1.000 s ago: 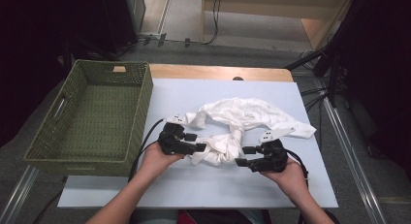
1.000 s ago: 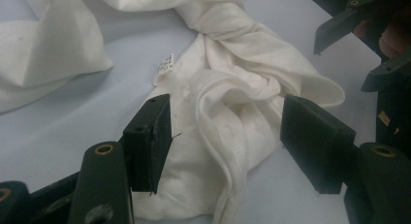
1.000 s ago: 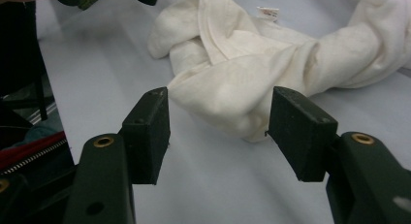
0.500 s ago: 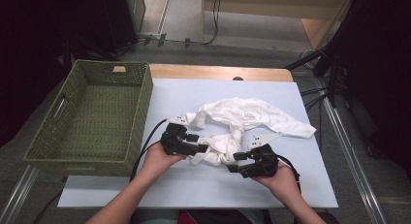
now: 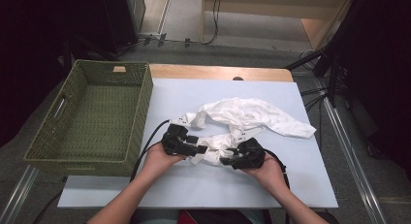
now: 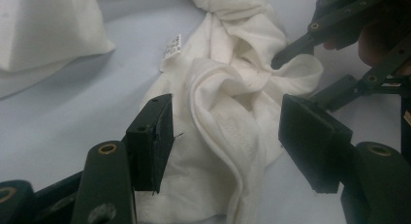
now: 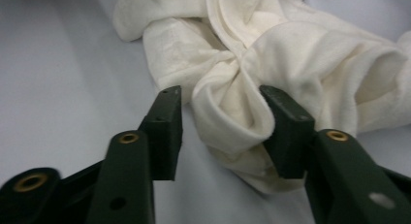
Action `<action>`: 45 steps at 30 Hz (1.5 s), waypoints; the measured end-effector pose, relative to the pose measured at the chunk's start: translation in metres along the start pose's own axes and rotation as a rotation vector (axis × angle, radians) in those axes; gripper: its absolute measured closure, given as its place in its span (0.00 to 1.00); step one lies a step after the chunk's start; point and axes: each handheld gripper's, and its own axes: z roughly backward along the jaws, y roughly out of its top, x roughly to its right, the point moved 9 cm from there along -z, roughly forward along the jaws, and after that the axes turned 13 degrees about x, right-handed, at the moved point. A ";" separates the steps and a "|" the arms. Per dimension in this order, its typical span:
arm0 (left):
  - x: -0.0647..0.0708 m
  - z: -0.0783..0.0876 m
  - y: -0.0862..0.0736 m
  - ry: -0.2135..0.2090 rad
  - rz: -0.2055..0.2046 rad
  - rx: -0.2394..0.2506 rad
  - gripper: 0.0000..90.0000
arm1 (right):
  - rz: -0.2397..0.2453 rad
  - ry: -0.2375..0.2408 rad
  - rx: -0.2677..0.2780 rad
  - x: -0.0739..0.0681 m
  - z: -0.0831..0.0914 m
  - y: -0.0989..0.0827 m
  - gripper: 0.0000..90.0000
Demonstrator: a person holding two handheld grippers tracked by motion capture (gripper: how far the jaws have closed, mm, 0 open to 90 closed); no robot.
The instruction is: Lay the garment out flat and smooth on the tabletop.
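A crumpled white garment (image 5: 242, 115) lies on the pale blue table (image 5: 291, 185), its near end bunched and twisted. My left gripper (image 5: 199, 149) stands open at the left of that bunch, with a thick fold (image 6: 228, 112) between the pads and no squeeze on it. My right gripper (image 5: 226, 161) comes in from the right. Its jaws have just been closing around a knotted fold (image 7: 232, 117). The right pad touches the cloth and a gap remains at the left pad. The right gripper's fingers (image 6: 310, 37) also show in the left gripper view.
A green woven basket (image 5: 87, 153) stands at the left of the table. A black cable (image 5: 150, 136) runs from the left gripper toward it. A small label (image 6: 172, 44) sticks out of the garment. Bare table lies in front of the hands.
My right gripper has slid left and down onto the bunched cloth, and its jaws have narrowed around a fold. The left gripper has stayed put.
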 end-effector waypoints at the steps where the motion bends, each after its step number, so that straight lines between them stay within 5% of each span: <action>1: -0.001 0.000 -0.001 0.005 0.003 -0.003 0.42 | 0.010 -0.007 -0.002 0.001 -0.001 0.000 0.63; 7: -0.008 -0.003 -0.004 0.028 -0.006 -0.016 0.43 | 0.116 -0.077 0.019 0.003 -0.005 0.000 0.88; 14: -0.017 -0.005 -0.010 0.044 0.005 -0.036 0.47 | 0.049 -0.040 -0.040 0.002 -0.005 0.006 0.91; 17: -0.019 -0.005 -0.011 0.047 0.007 -0.038 0.48 | -0.036 0.015 0.013 0.002 0.005 0.016 0.92; 23: -0.020 -0.004 -0.012 0.049 0.014 -0.037 0.53 | -0.089 0.047 0.138 0.005 0.029 0.038 0.92; 30: -0.019 -0.007 -0.014 0.048 0.012 -0.047 0.64 | -0.128 0.052 0.210 0.011 0.043 0.049 0.91; 37: -0.018 -0.010 -0.017 0.051 0.005 -0.049 0.89 | -0.173 0.042 0.262 0.021 0.050 0.058 0.91; 42: -0.013 -0.013 -0.016 0.013 0.057 -0.044 0.95 | -0.188 0.024 0.284 0.028 0.052 0.065 0.91; 45: -0.002 -0.010 -0.010 -0.017 0.048 -0.041 0.95 | -0.184 0.016 0.297 0.031 0.054 0.070 0.91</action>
